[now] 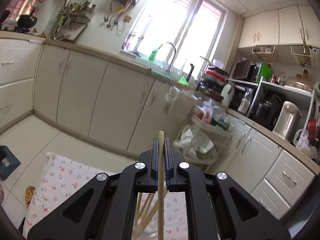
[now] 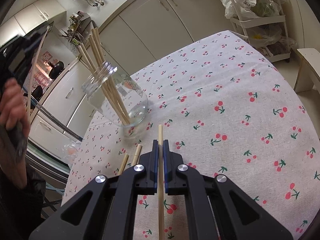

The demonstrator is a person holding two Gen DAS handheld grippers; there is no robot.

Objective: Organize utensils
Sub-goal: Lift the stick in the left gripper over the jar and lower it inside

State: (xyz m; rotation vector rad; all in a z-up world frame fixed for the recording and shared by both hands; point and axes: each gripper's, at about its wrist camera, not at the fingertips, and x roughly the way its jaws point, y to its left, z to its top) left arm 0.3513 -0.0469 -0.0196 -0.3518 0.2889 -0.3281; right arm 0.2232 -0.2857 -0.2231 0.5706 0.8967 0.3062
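Note:
A clear glass jar (image 2: pixel 120 98) stands on the cherry-print tablecloth (image 2: pixel 230 104) with several wooden chopsticks (image 2: pixel 104 68) leaning in it. My right gripper (image 2: pixel 160 143) is shut on one chopstick (image 2: pixel 160 180) just in front of the jar, low over the cloth. Two loose chopsticks (image 2: pixel 131 160) lie on the cloth to its left. My left gripper (image 1: pixel 161 140) is shut on a chopstick (image 1: pixel 161 170) and held high above the jar (image 1: pixel 148 220); it also shows at the left of the right wrist view (image 2: pixel 30 44).
Kitchen cabinets (image 1: pixel 84 92) and a cluttered counter (image 1: pixel 270 108) ring the room. A white trolley (image 2: pixel 260 20) with bags stands beyond the table's far corner. A pale stool (image 2: pixel 308 70) stands to the right of the table.

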